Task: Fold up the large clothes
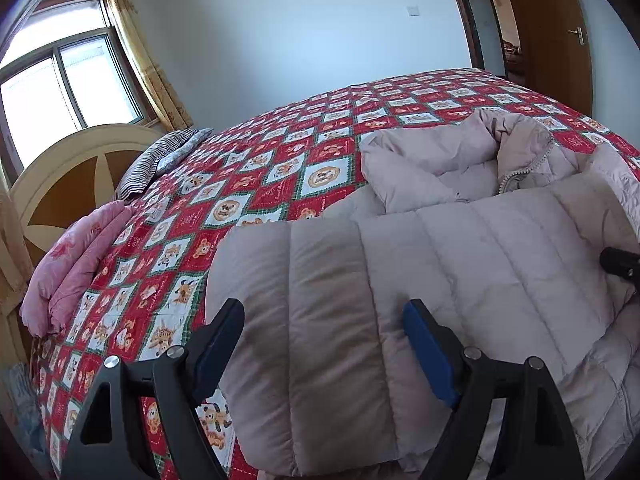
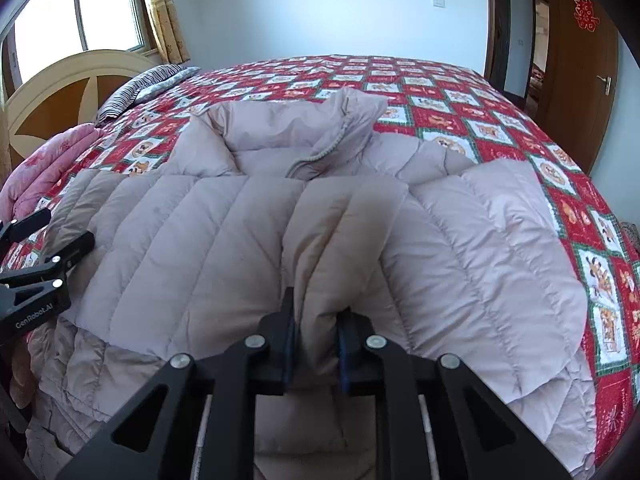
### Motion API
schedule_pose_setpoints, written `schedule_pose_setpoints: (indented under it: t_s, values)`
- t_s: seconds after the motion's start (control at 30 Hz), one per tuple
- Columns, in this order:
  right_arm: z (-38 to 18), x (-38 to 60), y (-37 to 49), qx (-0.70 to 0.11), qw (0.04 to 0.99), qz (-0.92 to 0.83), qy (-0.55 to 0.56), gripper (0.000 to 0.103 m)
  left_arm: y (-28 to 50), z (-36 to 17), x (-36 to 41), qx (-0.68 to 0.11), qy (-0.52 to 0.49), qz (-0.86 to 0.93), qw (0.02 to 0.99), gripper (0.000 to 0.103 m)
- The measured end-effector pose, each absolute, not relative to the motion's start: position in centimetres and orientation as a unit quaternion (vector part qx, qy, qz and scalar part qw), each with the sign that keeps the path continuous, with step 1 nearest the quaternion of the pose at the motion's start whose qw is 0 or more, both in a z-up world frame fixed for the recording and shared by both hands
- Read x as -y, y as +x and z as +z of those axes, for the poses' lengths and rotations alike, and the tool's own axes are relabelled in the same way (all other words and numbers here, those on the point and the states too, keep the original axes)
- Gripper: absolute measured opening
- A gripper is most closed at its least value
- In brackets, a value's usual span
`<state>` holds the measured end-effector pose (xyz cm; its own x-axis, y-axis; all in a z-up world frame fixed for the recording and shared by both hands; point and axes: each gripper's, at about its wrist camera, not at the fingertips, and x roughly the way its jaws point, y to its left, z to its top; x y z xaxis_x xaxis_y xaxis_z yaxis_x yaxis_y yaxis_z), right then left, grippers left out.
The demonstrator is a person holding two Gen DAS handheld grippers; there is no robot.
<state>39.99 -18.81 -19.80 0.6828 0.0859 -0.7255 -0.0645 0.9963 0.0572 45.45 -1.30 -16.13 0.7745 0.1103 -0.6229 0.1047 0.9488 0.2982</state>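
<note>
A large beige quilted down jacket [image 2: 224, 224] lies on the bed, its collar and zipper [image 2: 320, 152] towards the far side. It also shows in the left wrist view [image 1: 460, 248]. My right gripper [image 2: 318, 320] is shut on a raised fold of the jacket near its lower hem. My left gripper [image 1: 324, 320] is open, its jaws wide apart on either side of the folded-over left part of the jacket. The left gripper shows at the left edge of the right wrist view [image 2: 60, 236].
The bed has a red and white patchwork cover [image 2: 440, 92]. A pink folded quilt [image 1: 72, 268] and a striped pillow [image 1: 156, 164] lie by the headboard [image 1: 68, 180] at the left. A window [image 1: 60, 88] and a brown door [image 2: 580, 72] are behind.
</note>
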Motion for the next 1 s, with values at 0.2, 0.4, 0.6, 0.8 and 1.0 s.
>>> schedule_pose_setpoints:
  t_s: [0.2,0.4,0.6,0.8,1.0]
  values:
    - [-17.8,21.6,38.5,-0.361,0.932,-0.003,0.016,0.016,45.0,-15.9,2.1,-0.336,0.159,-0.008,0.928,0.082]
    - [-19.2,24.2,38.9,-0.387,0.921,-0.045,0.019,0.016,45.4,-17.2,3.1,-0.350,0.164,-0.013,0.922,0.082]
    - [-19.5,25.4,38.3,-0.395,0.916,-0.060,0.029,0.048,45.2,-16.9,2.2,-0.347,0.157,-0.006,0.925,0.082]
    - [-15.2,24.9,36.7,-0.324,0.943,-0.061,0.048,0.053,46.7,-14.5,-0.1,-0.339,0.109,0.012,0.934,0.083]
    - [-19.5,21.3,40.9,-0.394,0.919,-0.014,0.007,0.052,48.3,-19.5,1.7,-0.373,0.158,0.033,0.914,0.087]
